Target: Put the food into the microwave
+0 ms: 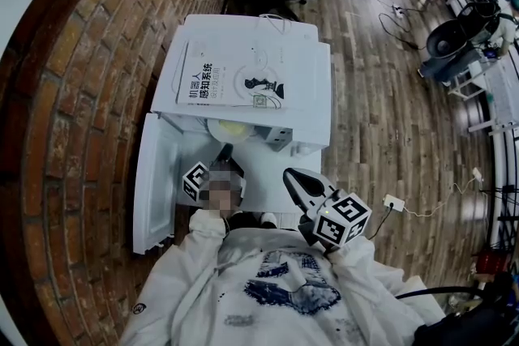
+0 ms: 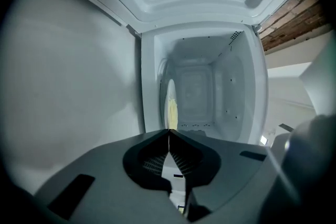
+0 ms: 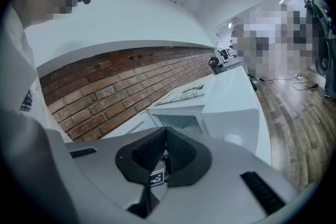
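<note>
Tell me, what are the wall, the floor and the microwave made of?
Wall: rough red brick, pale mortar lines visible. Floor: matte wood-look planks with grain and seams; real wood or laminate, unclear. Microwave: smooth white shell with soft sheen, probably painted metal.

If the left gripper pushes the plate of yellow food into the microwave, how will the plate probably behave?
The plate looks stiff and shallow, so it should probably slide flat, not bend. The left gripper seems shut on its thin rim only, so it may tilt. The yellow food lies loose and could shift.
</note>
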A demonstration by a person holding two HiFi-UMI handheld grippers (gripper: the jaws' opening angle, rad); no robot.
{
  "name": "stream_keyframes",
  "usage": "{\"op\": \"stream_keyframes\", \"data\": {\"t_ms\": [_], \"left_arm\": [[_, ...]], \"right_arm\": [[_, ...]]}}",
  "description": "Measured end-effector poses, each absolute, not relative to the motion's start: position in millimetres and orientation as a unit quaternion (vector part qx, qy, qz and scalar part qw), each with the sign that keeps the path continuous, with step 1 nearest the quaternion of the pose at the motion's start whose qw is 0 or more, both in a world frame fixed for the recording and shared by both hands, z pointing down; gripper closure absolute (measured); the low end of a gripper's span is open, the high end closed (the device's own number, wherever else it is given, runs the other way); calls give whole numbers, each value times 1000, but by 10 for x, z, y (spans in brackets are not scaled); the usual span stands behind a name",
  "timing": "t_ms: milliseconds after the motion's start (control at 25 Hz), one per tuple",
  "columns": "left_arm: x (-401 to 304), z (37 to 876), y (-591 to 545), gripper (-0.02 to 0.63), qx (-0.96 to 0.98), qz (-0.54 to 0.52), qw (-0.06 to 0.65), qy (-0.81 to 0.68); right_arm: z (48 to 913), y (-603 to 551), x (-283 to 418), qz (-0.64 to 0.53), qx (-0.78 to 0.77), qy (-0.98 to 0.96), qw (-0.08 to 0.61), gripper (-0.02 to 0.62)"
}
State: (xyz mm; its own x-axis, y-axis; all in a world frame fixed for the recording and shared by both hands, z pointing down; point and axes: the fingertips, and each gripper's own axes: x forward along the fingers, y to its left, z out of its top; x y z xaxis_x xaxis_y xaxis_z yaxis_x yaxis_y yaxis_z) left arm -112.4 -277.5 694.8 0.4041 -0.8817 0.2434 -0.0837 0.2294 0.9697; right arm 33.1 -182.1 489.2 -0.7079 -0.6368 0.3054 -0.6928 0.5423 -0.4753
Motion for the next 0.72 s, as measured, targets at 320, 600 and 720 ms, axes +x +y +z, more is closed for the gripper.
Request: {"op": "stream_keyframes", "data": {"t_ms": [320, 600, 720], "left_arm": [[-1114, 6958, -2897, 595, 539, -303, 649, -443], [-1126, 6949, -3012, 598, 544, -302, 648, -438], [-1120, 6942, -3050, 598, 547, -300, 648, -437]], "right_arm": [[4908, -1907, 268, 293, 381, -876, 48, 581], [4939, -1980, 227, 296, 383, -874, 51, 581], [4942, -2004, 220, 297, 384, -873, 51, 581]]}}
